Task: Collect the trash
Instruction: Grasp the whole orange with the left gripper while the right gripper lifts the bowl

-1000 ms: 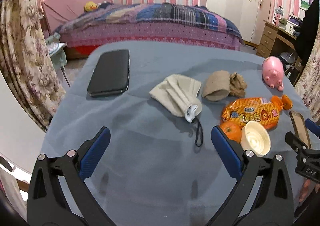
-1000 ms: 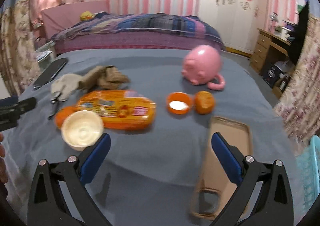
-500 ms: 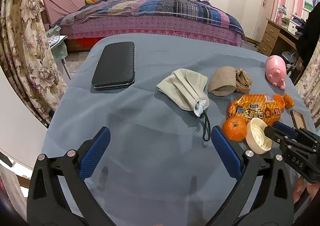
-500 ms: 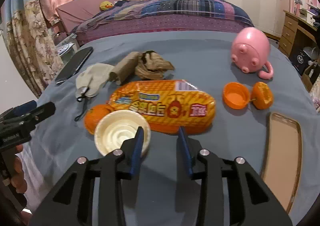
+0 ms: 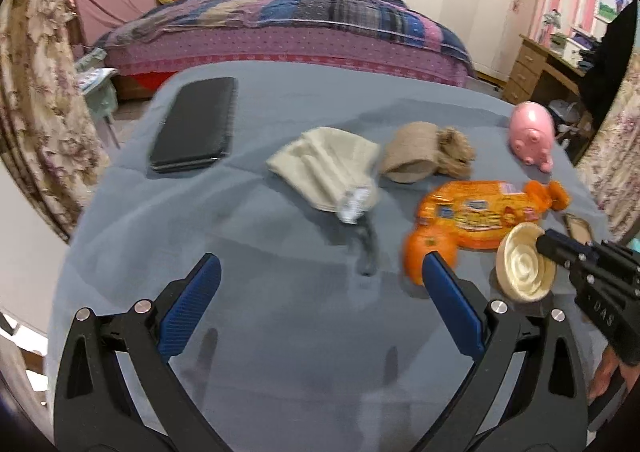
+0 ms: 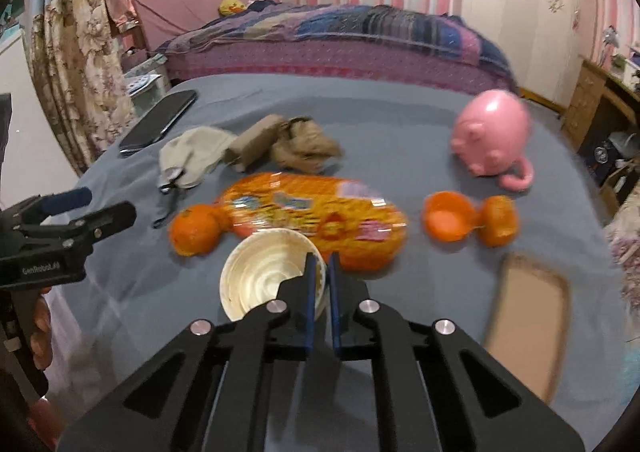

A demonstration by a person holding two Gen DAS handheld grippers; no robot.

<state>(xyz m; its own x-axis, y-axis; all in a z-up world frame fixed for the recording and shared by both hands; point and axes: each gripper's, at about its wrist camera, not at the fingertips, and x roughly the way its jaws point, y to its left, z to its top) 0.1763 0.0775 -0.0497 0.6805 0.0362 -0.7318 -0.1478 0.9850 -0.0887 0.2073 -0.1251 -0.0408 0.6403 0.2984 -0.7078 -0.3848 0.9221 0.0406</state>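
Both wrist cams look down-fwd over the grey table [image 5: 248,236], close, sharing cream cup [image 6: 264,280].

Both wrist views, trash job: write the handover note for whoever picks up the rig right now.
Right tongs: shut on the rim of the cream paper cup, which sits on the grey table.
Left tongs: open, empty, above bare cloth.
On the table: orange snack wrapper, whole orange, peel pieces, face mask.
Done: cup gripped only.
Left: carry the cup off, then probably wrapper, peel and mask. No bin in view.
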